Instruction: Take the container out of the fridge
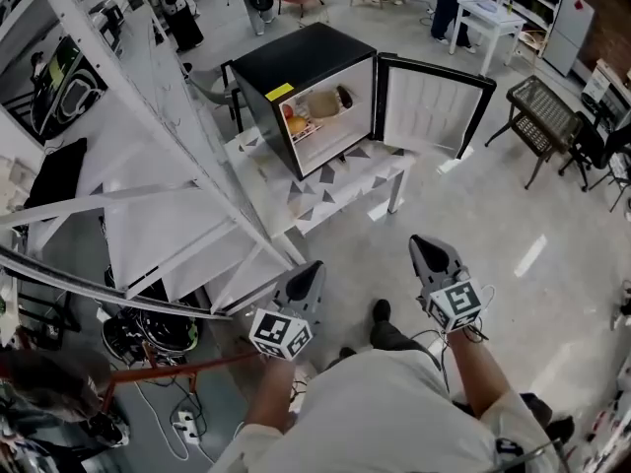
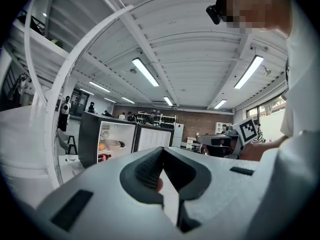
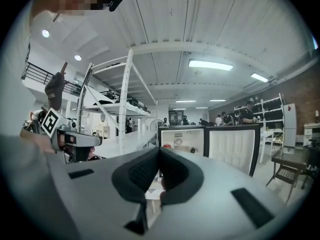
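Observation:
A small black fridge stands on a low white table with its door swung open to the right. On its upper shelf lies a pale container beside an orange fruit. The container also shows in the left gripper view, and small in the right gripper view. My left gripper and right gripper are held close to my body, well short of the fridge. Both point level at it. Each gripper, left and right, has its jaws shut with nothing between them.
A tall white shelving rack stands close on my left, next to the fridge table. A wire-top side table is at the right and a white table stands behind the fridge. Cables and a power strip lie at the lower left.

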A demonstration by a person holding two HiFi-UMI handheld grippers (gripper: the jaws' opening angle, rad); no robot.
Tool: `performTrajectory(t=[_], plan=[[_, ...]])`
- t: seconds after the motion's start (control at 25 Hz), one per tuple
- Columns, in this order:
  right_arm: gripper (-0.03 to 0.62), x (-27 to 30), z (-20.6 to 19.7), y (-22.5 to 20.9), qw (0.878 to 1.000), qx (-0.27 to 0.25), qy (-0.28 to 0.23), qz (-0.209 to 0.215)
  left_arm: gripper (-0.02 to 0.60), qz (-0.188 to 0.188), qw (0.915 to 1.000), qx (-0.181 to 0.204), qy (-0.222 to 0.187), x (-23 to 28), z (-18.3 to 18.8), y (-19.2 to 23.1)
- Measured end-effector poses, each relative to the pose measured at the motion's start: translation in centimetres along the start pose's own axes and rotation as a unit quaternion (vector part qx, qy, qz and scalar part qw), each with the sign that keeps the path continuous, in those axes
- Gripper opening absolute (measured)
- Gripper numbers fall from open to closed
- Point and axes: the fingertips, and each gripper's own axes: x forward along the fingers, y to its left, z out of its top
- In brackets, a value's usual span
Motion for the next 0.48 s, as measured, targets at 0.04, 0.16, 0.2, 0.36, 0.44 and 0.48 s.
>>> performTrajectory(t=[0.04,0.16,0.2,0.36,0.44,0.48], plan=[[0.005,0.7,0.1,-0.6,1.0,-0.001,0.0,0.002,0.002,0.002,1.0,0.001,0.0,0.7,0.1,0.4],[0.005,2.6,0.3,-2.4,1.0,-0.005,0.001,0.009,0.002,0.01,0.9999,0.0,0.001,2.9,0.5,1.5],[0.005,3.3,0.4,-3.1,1.0,-0.005,0.002,0.011,0.002,0.012,0.9999,0.0,0.001,3.7,0.6,1.8],[0.005,6.1,0.2,-5.9,1.0,-0.005,0.003,0.026,0.002,0.023,0.9997,0.001,0.006,6.9,0.8,3.4],[0.005,7.5,0.3,-7.4,0.999,-0.005,0.006,0.031,0.002,0.027,0.9996,0.001,0.009,8.6,1.0,4.0],[0.005,8.2,0.3,-8.1,0.999,-0.006,0.008,0.033,0.002,0.029,0.9995,0.002,0.01,9.4,1.1,4.3]])
